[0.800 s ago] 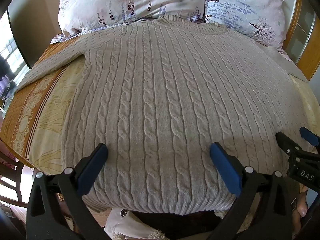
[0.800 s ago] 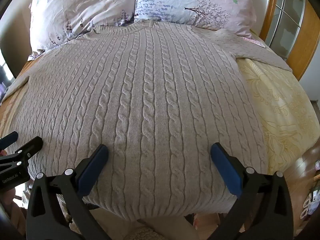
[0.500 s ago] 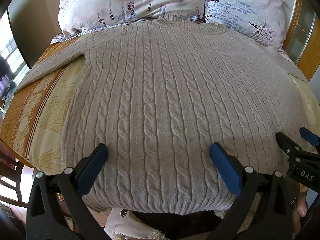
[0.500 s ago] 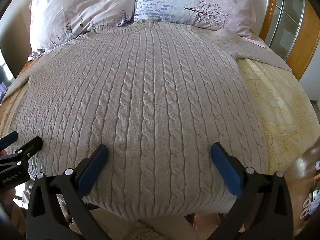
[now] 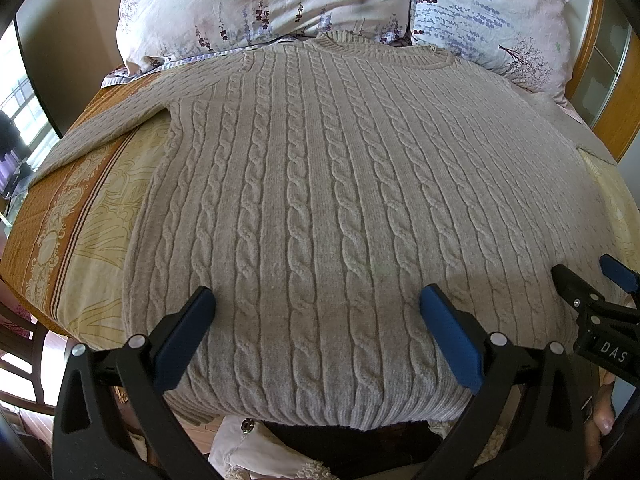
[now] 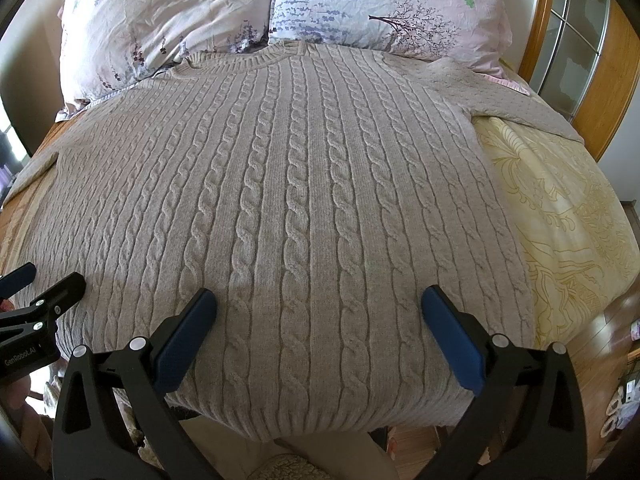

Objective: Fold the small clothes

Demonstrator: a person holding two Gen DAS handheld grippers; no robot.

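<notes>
A beige cable-knit sweater [image 5: 320, 200] [image 6: 296, 200] lies flat, front up, on a bed, collar toward the pillows and hem at the near edge. Both sleeves spread out sideways. My left gripper [image 5: 316, 304] hovers over the hem's left half, jaws wide open, nothing between the blue pads. My right gripper [image 6: 318, 306] hovers over the hem's right half, also wide open and holding nothing. Each gripper shows at the edge of the other's view: the right one [image 5: 588, 284] and the left one [image 6: 44, 280].
Two floral pillows [image 5: 260, 4] [image 6: 380, 4] lie at the head of the bed. A yellow and orange patterned bedspread [image 5: 80, 216] [image 6: 560, 208] shows on both sides of the sweater. A wooden-framed glass door [image 6: 576, 48] stands at the right, a chair [image 5: 20, 344] at the left.
</notes>
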